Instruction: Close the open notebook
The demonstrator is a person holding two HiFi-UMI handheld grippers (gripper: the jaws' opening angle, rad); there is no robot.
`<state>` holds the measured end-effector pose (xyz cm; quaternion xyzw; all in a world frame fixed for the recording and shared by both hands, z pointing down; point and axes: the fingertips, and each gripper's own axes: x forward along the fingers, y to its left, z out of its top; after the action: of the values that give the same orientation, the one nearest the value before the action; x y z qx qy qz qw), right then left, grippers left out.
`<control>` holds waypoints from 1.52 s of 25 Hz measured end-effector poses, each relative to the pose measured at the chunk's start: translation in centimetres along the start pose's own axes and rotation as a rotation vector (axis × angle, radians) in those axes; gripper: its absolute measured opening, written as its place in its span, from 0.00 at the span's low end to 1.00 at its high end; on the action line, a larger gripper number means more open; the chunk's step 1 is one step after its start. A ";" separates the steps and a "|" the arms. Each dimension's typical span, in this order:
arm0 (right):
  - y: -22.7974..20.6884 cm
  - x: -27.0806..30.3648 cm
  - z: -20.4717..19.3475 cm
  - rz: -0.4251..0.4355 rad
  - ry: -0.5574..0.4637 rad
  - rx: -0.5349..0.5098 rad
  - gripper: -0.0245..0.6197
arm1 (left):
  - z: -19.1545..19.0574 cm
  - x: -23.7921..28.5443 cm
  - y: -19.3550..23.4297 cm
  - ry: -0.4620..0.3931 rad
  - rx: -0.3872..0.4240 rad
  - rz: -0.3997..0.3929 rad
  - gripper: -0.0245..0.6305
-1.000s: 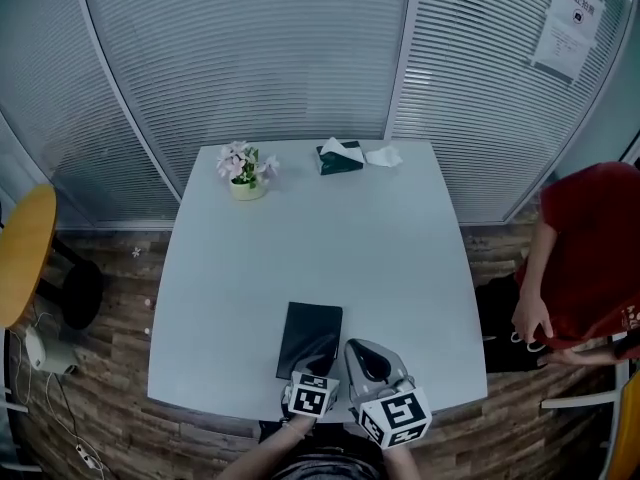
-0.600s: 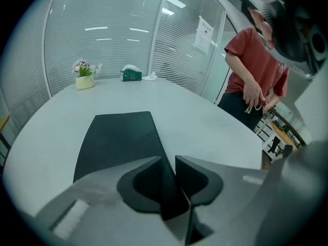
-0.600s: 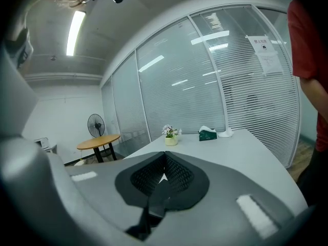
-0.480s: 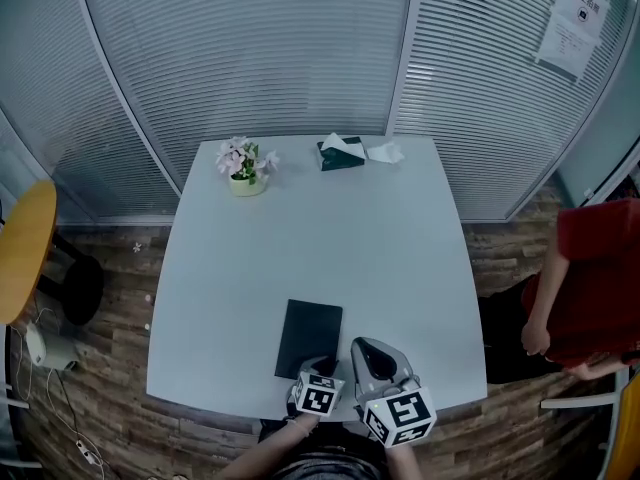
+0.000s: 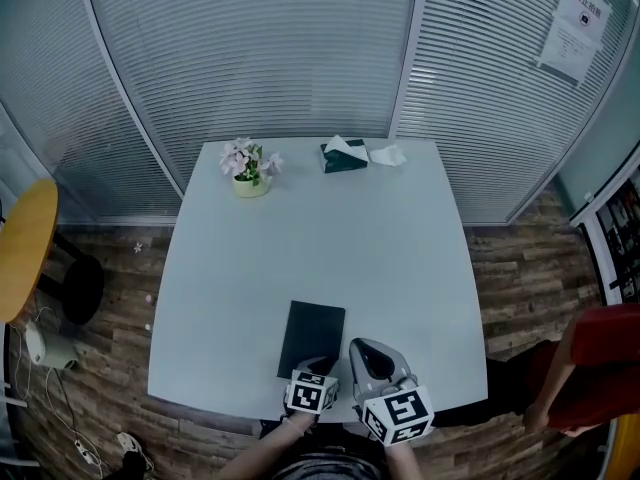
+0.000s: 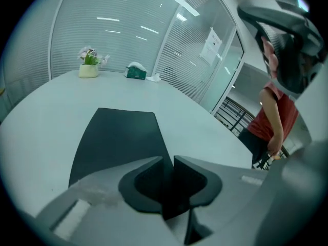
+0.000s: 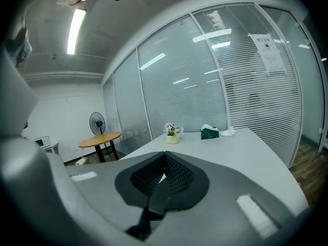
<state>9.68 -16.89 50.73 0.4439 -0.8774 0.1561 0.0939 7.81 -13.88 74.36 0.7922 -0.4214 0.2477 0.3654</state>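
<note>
progress first: the flat black rectangular notebook (image 5: 312,336) lies shut on the pale grey bench (image 5: 330,228), near the front edge, with its dark cover up and no page showing. we judge the closing itself done. what seems left, if anything, is to draw the grippers clear.

the left gripper (image 6: 172,160) points down at the notebook's near edge. its grey fingers (image 6: 200,176) stand only a narrow slit apart and have just been closing. we see the cover run up to the tips and pass behind them, but no cover or page is caught in the slit, so we read this gripper as holding nothing. whether the tips rest on the near edge we cannot tell.

the right gripper (image 7: 164,154) hangs just beside the left one, off the notebook's right near corner. it is aimed across the bench toward the small pot of pink flowers (image 7: 172,131) and the green tissue box (image 7: 209,132) at the far side. its dark ribbed pads (image 7: 179,174) meet at the tips, with nothing between them and nothing touched.
</note>
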 end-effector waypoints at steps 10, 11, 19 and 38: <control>0.4 1.0 0.0 0.002 0.009 -0.018 0.04 | 4.4 -5.2 1.9 -0.164 -0.020 -0.010 0.04; 0.5 1.2 0.0 0.001 0.007 -0.017 0.04 | 4.9 -5.8 2.1 -0.182 -0.019 -0.012 0.04; 0.6 1.6 0.6 -0.014 0.000 -0.017 0.04 | 9.7 -10.3 0.5 -0.315 0.031 -0.054 0.04; 4.9 3.1 5.1 0.024 -0.092 -0.072 0.04 | 18.5 -20.1 -1.4 -0.571 0.240 -0.090 0.04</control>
<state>3.78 -18.36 45.96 0.4363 -0.8911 0.1048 0.0675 0.08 -18.13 48.50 0.8852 -0.4391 0.0466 0.1466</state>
